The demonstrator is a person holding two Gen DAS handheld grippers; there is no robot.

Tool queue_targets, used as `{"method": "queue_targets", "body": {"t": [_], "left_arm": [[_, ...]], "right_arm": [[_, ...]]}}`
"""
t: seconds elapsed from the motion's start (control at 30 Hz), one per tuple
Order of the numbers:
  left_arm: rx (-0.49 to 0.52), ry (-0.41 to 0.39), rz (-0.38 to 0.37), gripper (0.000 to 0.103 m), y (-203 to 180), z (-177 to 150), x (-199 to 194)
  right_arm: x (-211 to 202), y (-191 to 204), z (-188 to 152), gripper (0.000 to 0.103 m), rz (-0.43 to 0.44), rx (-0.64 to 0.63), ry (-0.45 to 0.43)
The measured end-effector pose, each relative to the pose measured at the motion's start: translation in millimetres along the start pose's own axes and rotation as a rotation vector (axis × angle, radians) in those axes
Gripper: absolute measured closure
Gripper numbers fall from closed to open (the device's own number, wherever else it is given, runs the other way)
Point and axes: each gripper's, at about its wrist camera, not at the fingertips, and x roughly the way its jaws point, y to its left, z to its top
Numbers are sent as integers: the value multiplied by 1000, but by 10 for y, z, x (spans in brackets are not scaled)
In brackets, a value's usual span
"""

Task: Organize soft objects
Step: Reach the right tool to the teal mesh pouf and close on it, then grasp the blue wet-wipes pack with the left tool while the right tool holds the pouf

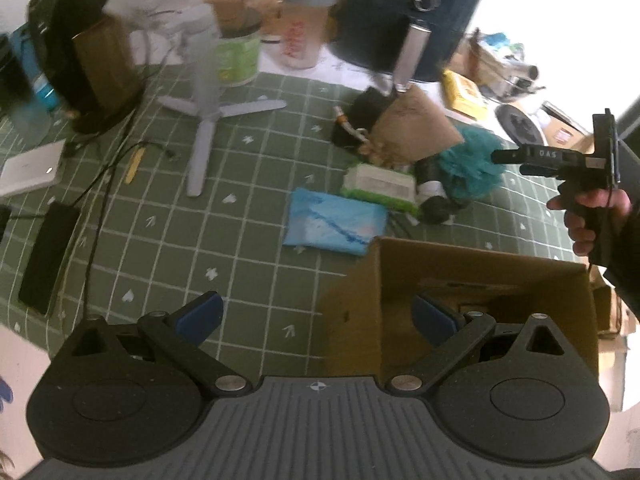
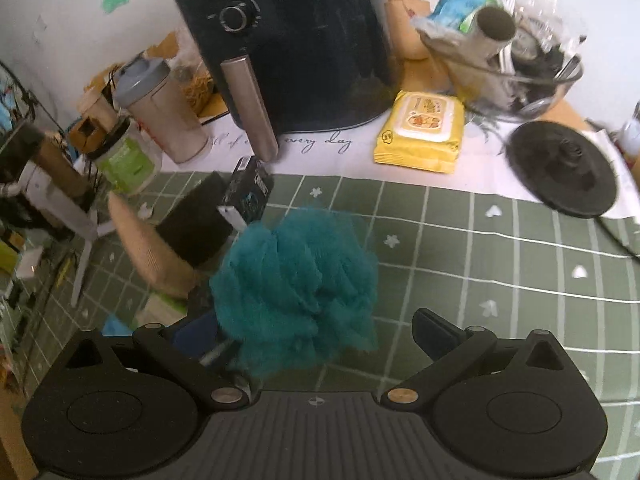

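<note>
Left view only: cardboard box. Right view: teal loofah between spread jaws.

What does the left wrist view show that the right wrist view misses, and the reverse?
Only the left wrist view shows the open cardboard box, the blue packet beside it, and the right gripper from outside, reaching toward the loofah. Only the right wrist view shows the yellow wipes pack and the glass bowl. Both show the teal loofah, the air fryer and the green checked tablecloth.
</note>
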Motion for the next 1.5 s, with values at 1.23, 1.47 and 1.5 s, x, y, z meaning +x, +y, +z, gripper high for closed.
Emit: {"method": "queue_targets", "body": {"t": [1.23, 1.47, 1.5], "left_arm": [[-10, -94, -34, 0, 210, 347, 33], [94, -79, -99, 0, 157, 567, 172], [112, -78, -111, 0, 153, 606, 192]], "right_arm": [[-18, -218, 53, 32, 8, 120, -26], [-364, -181, -122, 33, -13, 100, -51], [-409, -166, -147, 33, -14, 97, -54]]}}
